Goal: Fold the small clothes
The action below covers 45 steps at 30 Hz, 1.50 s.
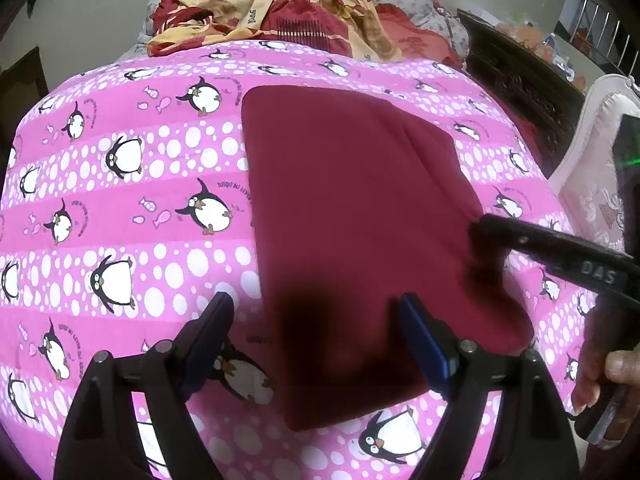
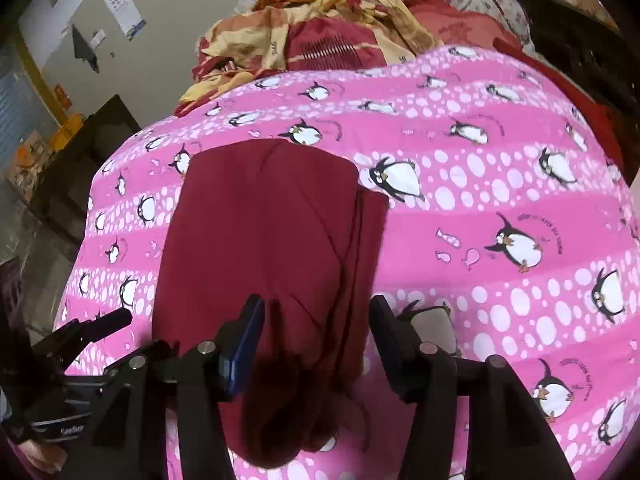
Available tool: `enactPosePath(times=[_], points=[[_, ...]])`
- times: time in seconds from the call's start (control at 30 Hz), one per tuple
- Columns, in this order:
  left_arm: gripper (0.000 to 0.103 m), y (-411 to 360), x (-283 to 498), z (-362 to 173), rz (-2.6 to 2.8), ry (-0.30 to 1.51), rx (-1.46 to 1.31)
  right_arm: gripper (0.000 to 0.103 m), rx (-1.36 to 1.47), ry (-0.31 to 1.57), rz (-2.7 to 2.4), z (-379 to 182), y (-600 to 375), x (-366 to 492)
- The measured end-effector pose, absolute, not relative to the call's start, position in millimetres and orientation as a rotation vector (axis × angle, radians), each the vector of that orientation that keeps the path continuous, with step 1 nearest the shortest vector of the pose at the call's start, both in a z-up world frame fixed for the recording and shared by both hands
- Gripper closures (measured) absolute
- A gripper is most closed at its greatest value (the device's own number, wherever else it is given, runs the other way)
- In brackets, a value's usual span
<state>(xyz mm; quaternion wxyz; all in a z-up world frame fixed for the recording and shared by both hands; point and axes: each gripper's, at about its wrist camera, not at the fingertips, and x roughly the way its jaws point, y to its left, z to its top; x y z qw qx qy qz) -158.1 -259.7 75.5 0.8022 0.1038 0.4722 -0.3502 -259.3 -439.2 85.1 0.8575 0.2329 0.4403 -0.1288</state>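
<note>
A: Nearest first. The left gripper (image 1: pixel 316 316) hangs with its jaws spread wide and nothing between them, straddling the near left edge of the cloth (image 1: pixel 360 220). The right gripper (image 2: pixel 316 320) is spread wide too, empty, over the cloth's near right edge.

B: So nothing is held. What could go wrong?

A: I'd say a poor pinch. From the right wrist view, a second layer juts out along the cloth's right side. A finger closing there might catch only the top layer, and the fold would slide apart when lifted. It could also nip the quilt (image 1: pixel 120 216) underneath and drag it along.

B: How does the cloth look?

A: Dark red, soft, folded into a long, roughly rectangular shape. It lies flat on the pink penguin quilt, running away from the grippers, with one seam or crease running along it. The layers aren't quite flush.

B: And beyond?

A: A rumpled red-and-yellow heap (image 1: pixel 280 4) past the quilt's far edge, well apart from the cloth.
</note>
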Motion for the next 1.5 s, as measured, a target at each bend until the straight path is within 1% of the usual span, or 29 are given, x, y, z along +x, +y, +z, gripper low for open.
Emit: enactPosePath(times=[0.13,0.23,0.3,0.47,0.53,0.63,0.8,0.87,1.03,1.13,1.17,1.2,1.23,1.27,1.3,1.37,1.43,1.5], points=[[0.020,-263,-156,74,-0.747,1.016,0.231,0.044,0.481,0.949,-0.271,72,-439,-254],[0.020,-267,-152,71,-0.743,1.021,0.233,0.037,0.470,0.968,-0.287,59,-443,-250],[0.020,-269,-150,68,-0.740,1.029,0.230,0.029,0.470,0.970,-0.295,53,-448,-249],[0.020,-270,-144,65,-0.759,1.042,0.210,0.028,0.545,0.941,-0.241,51,-458,-254],[0.019,-268,-139,65,-0.780,1.056,0.171,0.026,0.587,0.909,-0.205,53,-463,-256],[0.015,-263,-128,65,-0.803,1.071,0.113,0.024,0.666,0.880,-0.145,50,-473,-255],[0.013,-262,-109,59,-0.849,1.095,0.026,0.021,0.712,0.872,-0.091,37,-482,-242],[0.011,-264,-101,53,-0.857,1.111,-0.005,0.020,0.748,0.868,-0.061,31,-485,-236],[0.010,-277,-88,29,-0.866,1.172,-0.024,0.014,0.760,0.853,-0.020,24,-483,-219],[0.007,-282,-84,20,-0.877,1.197,-0.072,0.014,0.763,0.833,0.011,24,-482,-216],[0.007,-283,-84,20,-0.879,1.200,-0.084,0.019,0.769,0.835,0.018,23,-481,-215],[0.008,-284,-84,21,-0.896,1.205,-0.100,0.030,0.771,0.846,0.018,21,-479,-214],[0.014,-284,-85,22,-0.924,1.211,-0.116,0.031,0.761,0.849,0.009,22,-476,-214],[0.020,-284,-87,24,-0.919,1.206,-0.111,0.036,0.748,0.843,0.003,26,-473,-215],[0.025,-281,-88,27,-0.911,1.197,-0.103,0.042,0.737,0.838,0.005,30,-469,-217],[0.042,-271,-89,34,-0.930,1.198,-0.119,0.048,0.730,0.826,0.016,41,-464,-220],[0.051,-260,-90,44,-0.950,1.208,-0.145,0.049,0.733,0.819,0.033,54,-456,-223],[0.052,-243,-94,58,-0.966,1.211,-0.165,0.049,0.733,0.808,0.063,68,-446,-226]])
